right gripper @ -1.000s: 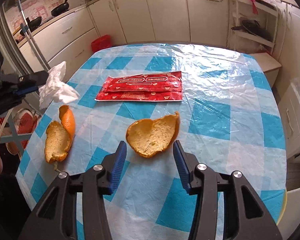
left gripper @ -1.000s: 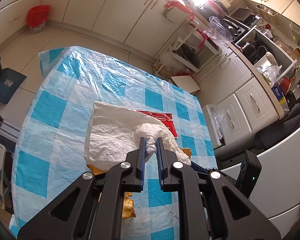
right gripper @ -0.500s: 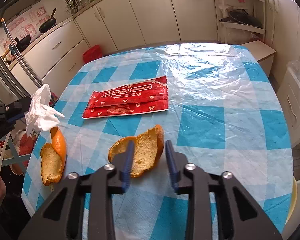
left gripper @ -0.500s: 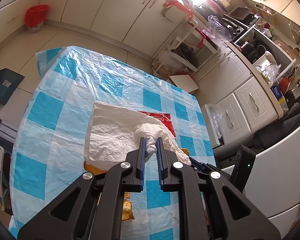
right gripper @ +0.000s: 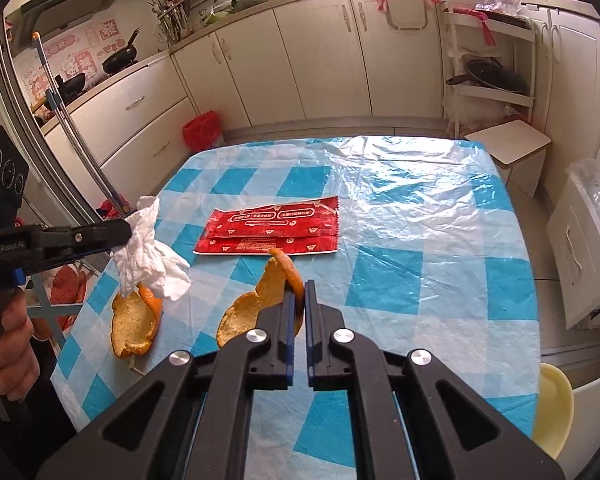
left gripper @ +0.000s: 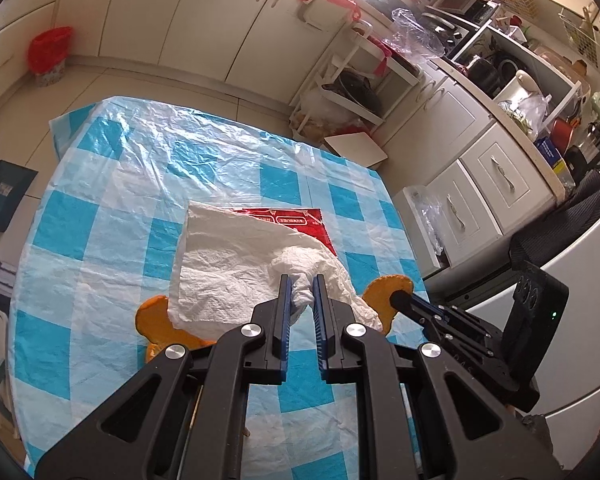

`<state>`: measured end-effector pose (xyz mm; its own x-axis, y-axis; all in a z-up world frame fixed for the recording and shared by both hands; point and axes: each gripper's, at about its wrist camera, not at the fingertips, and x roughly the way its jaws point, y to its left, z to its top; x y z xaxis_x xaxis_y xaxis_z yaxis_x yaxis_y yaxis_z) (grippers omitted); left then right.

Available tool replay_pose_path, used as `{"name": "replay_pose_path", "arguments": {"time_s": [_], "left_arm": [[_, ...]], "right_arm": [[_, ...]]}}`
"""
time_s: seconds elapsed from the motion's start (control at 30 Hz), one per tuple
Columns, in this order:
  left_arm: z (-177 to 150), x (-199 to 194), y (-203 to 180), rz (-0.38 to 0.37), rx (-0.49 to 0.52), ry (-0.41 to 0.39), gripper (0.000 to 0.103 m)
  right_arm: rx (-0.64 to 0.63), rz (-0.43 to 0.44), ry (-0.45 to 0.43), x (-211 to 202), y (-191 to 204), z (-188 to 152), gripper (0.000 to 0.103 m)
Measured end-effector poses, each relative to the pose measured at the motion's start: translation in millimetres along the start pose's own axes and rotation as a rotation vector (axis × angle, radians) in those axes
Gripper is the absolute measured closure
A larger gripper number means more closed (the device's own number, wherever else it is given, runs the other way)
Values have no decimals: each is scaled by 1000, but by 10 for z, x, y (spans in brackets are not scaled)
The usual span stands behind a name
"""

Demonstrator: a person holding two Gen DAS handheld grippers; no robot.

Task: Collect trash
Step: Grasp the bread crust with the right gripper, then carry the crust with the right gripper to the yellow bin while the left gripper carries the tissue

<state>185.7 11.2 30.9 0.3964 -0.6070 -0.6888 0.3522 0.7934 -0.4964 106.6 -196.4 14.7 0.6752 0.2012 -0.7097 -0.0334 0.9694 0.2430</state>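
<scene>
Orange peel (right gripper: 260,300), the larger piece with its pale pith showing, sits between the fingers of the right gripper (right gripper: 299,294). Those fingers have just been closing and now stand almost together, their blue pads pressed on the peel's right-hand edge; the rest of the piece curls out to the left and upward from the tips, over the near half of the surface (right gripper: 440,240) with its blue-and-white checked plastic cover. Whether the peel's lower end touches the cover cannot be told.

White crumpled tissue (left gripper: 236,272) is pinched in the fingers of the left gripper (left gripper: 300,292), which are nearly shut on a twisted bunch of it; the loose sheet fans out ahead of the tips. In the right wrist view that same tissue (right gripper: 148,248) hangs over the left edge of the surface, its lower tip just above a 2nd piece of orange peel (right gripper: 134,320) lying pith-up near the left near corner.

Past both peels, around the middle of the surface, lies a flat red wrapper (right gripper: 270,230) with white print, apart from both grippers. A person's hand (right gripper: 12,344) grips the left gripper's handle at the left edge of the right wrist view.
</scene>
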Motion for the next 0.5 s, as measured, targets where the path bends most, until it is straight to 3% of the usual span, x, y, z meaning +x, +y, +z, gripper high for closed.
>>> {"name": "replay_pose_path", "arguments": {"time_s": [0.5], "left_arm": [[-389, 311, -916, -138, 155, 63, 93]], "right_arm": [[83, -174, -92, -791, -788, -256, 98]]}}
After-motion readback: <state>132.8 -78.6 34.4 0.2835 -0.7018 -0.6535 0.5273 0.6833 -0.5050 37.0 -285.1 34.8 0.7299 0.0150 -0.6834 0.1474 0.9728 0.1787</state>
